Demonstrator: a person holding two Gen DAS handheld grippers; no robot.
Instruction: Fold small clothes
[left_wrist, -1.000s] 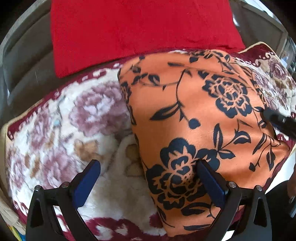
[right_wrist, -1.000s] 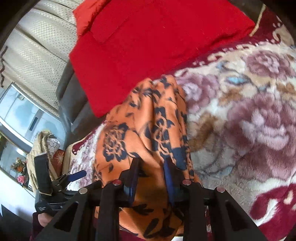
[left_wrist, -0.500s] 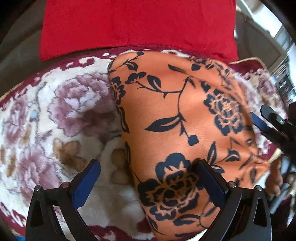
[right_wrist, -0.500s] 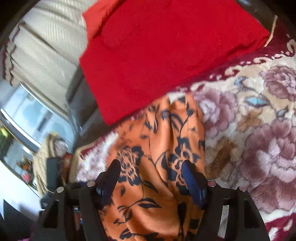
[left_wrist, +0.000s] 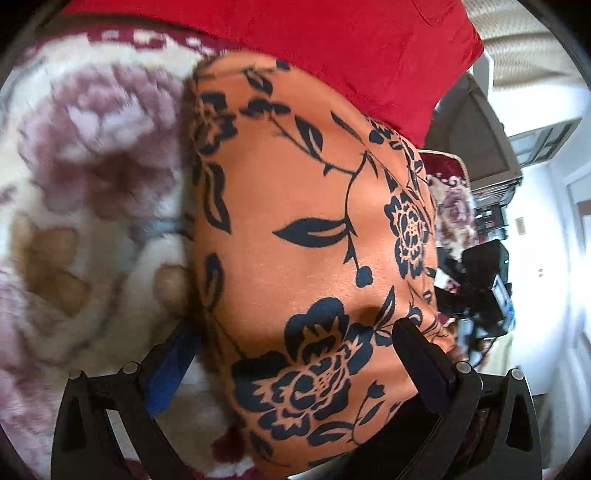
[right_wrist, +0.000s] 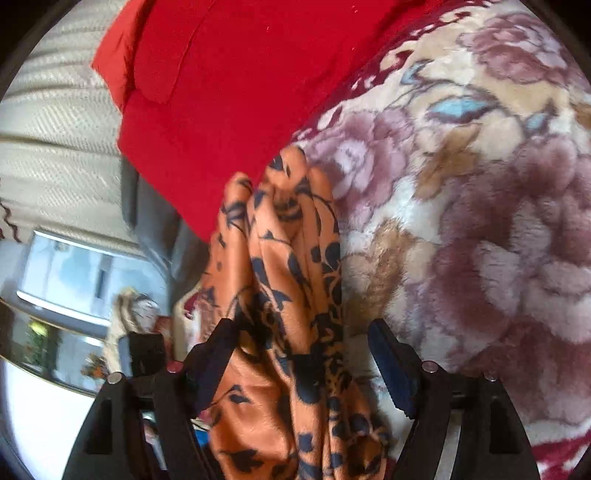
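My left gripper (left_wrist: 295, 354) is spread wide over the smooth orange floral garment (left_wrist: 314, 229), which lies on the plush flowered blanket (left_wrist: 92, 166). My right gripper (right_wrist: 303, 339) gapes around its bunched folds (right_wrist: 288, 266). A red cloth (right_wrist: 229, 92) sits at 12 o'clock.

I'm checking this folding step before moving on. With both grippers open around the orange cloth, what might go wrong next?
The orange floral-print cloth looks bunched in ridges between the right gripper's open jaws; closing may catch only some layers. The left gripper straddles the cloth's edge and could also pinch the plush floral blanket. The red fabric touches the cloth's far end and might drag.
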